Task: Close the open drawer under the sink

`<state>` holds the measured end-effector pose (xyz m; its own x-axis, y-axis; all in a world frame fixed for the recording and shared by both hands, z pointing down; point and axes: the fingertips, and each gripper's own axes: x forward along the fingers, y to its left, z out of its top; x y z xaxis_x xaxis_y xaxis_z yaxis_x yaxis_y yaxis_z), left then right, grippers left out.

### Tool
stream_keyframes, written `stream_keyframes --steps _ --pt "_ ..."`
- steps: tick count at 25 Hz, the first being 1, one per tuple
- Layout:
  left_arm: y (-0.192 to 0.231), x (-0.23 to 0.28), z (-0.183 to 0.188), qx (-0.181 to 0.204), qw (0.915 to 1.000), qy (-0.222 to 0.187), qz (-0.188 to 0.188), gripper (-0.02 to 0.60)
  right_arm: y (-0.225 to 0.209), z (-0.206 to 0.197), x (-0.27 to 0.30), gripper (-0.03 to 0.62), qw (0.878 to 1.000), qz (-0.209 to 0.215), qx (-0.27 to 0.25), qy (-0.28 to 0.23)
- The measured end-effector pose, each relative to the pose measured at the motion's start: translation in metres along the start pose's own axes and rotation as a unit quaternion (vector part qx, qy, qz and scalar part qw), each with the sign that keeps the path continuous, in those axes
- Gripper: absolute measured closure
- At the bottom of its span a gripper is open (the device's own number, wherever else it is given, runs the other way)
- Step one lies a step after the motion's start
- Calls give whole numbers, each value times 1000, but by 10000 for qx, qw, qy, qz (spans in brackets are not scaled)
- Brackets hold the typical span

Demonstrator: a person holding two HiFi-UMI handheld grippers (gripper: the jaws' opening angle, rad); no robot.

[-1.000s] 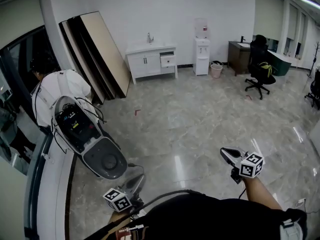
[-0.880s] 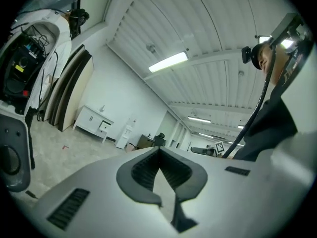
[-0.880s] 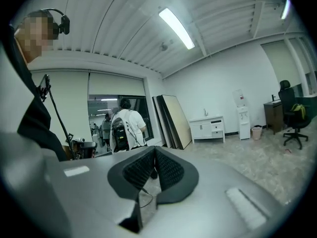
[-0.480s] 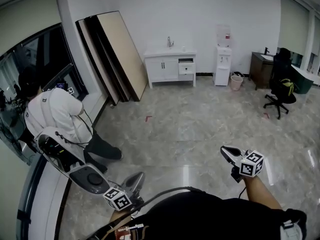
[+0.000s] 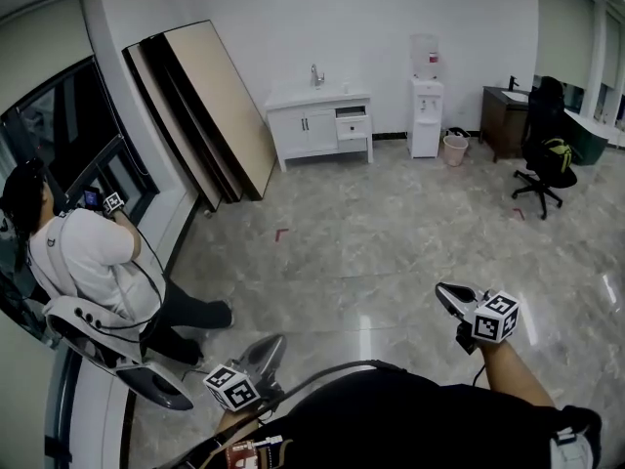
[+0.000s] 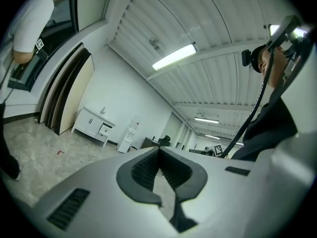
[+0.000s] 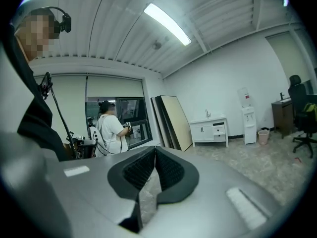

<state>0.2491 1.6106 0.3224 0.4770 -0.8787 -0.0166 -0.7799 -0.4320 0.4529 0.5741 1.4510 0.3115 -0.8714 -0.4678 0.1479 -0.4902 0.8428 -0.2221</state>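
Note:
The white sink cabinet stands against the far wall, across the room. Its top right drawer is pulled out a little. The cabinet and its drawer look small in the left gripper view, left of the jaws. In the right gripper view the cabinet and drawer lie right of the jaws. My left gripper and right gripper are held low in front of me, far from the cabinet. Both are shut and hold nothing.
Large boards lean on the wall left of the cabinet. A water dispenser, a bin, a desk and an office chair stand to its right. A person stands by the left window, next to a white device.
The head view has swung, so the cabinet has shifted in the picture. The person at the left now stands facing the window. Both grippers keep their place in the view, still shut.

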Motion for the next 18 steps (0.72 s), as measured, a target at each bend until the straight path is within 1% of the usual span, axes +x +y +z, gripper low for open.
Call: stream_keyframes --steps 3,5,8,11,13,15,18 --pt "34 21 10 -25 9996 2 -277 581 -8 4 26 591 9998 -182 -58 -58" --pt "58 37 24 -36 9989 -6 -476 581 -13 13 44 591 9993 -338 -104 -89" --pt "96 54 49 26 9974 99 -714 581 -16 29 74 591 9982 -559 -154 -180" --pt "134 66 82 173 9949 124 -985 581 -17 49 111 591 9964 -782 -166 -283" --pt "155 70 101 140 9935 131 -1123 581 -16 59 135 591 9955 -889 -126 -312" --pt "177 71 116 114 9929 154 -1176 581 -12 63 159 591 9951 -942 -99 -291" --pt "210 71 132 57 9939 179 -1089 581 -9 65 195 591 9955 -921 -108 -208"
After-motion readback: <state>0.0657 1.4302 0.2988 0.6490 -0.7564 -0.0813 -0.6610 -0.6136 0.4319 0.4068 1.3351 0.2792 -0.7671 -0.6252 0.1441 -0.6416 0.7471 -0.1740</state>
